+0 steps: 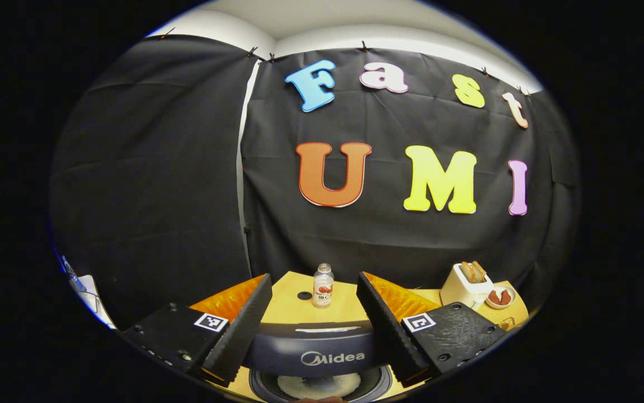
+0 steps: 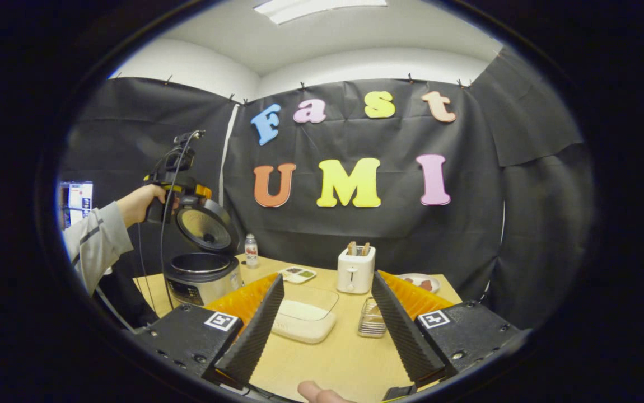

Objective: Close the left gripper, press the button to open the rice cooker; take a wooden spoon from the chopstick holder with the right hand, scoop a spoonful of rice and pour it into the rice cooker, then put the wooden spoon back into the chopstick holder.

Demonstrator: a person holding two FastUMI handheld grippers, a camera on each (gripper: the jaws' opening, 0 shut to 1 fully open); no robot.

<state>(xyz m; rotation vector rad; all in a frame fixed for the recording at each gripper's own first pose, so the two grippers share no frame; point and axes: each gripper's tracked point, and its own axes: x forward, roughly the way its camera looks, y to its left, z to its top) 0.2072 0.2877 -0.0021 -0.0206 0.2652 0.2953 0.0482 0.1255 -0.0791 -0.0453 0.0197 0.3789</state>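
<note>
The counter [image 2: 327,358] is light wood and carries everything. At its left end stands the rice cooker [image 2: 203,277], its lid [image 2: 205,228] swung up and tilted back, the inner pot exposed. In the left gripper view the cooker's dark lid [image 1: 313,350] sits just below and between the fingers, with white rice [image 1: 318,385] visible in the pot beneath.

The left tool [image 1: 313,319] is wide open, holding nothing. In the right gripper view a hand [image 2: 141,202] holds it up beside the raised lid.

The right tool [image 2: 327,330] is also wide open and empty, above the counter. Between its fingers lie a clear container of rice [image 2: 305,319] and a wire chopstick holder [image 2: 372,320]. A white toaster [image 2: 355,268] stands behind them, a small bottle [image 2: 251,250] near the cooker.
</note>
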